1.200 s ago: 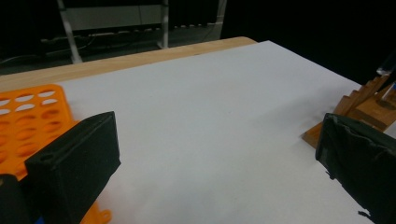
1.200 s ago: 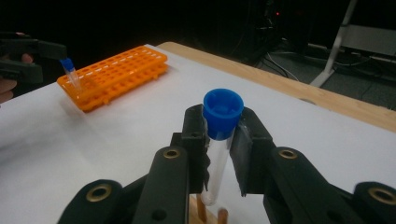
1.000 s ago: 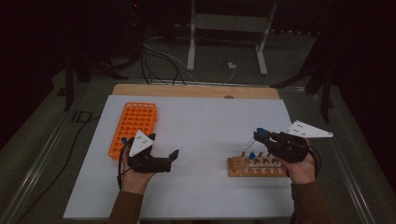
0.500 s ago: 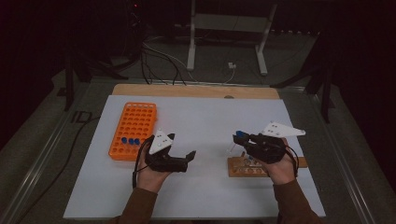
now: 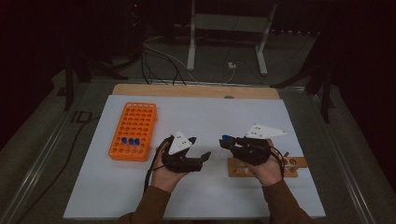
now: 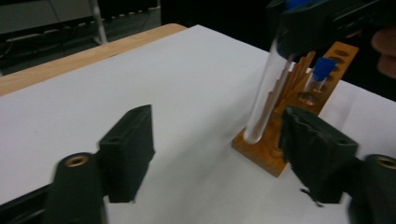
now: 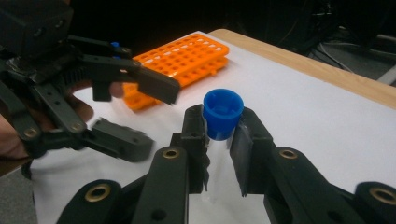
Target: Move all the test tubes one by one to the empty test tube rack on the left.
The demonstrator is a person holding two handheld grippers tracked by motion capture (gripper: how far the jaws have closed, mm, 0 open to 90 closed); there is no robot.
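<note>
- Here the desk (image 5: 116, 196), covered in white with a wooden strip at its far edge, is carrying everything.
- The orange rack (image 5: 134, 130) is lying at the left, with a few blue-capped tubes (image 5: 130, 141) standing in its near rows.
- The wooden rack (image 5: 295, 163) is lying at the right, partly under the right hand; in the left claw view one blue-capped tube (image 6: 320, 77) is standing in it.
- The left claw (image 5: 206, 155) is pointing toward the right one; its jaws have just been closing, are standing partly open, and the pads are not pressing on anything.
- The right claw (image 5: 223, 141) is gripping a clear test tube (image 6: 266, 100) just below its blue cap (image 7: 222, 113).
- The tube is hanging upright above the desk, near the wooden rack's end, just beside the left claw's far jaw.
</note>
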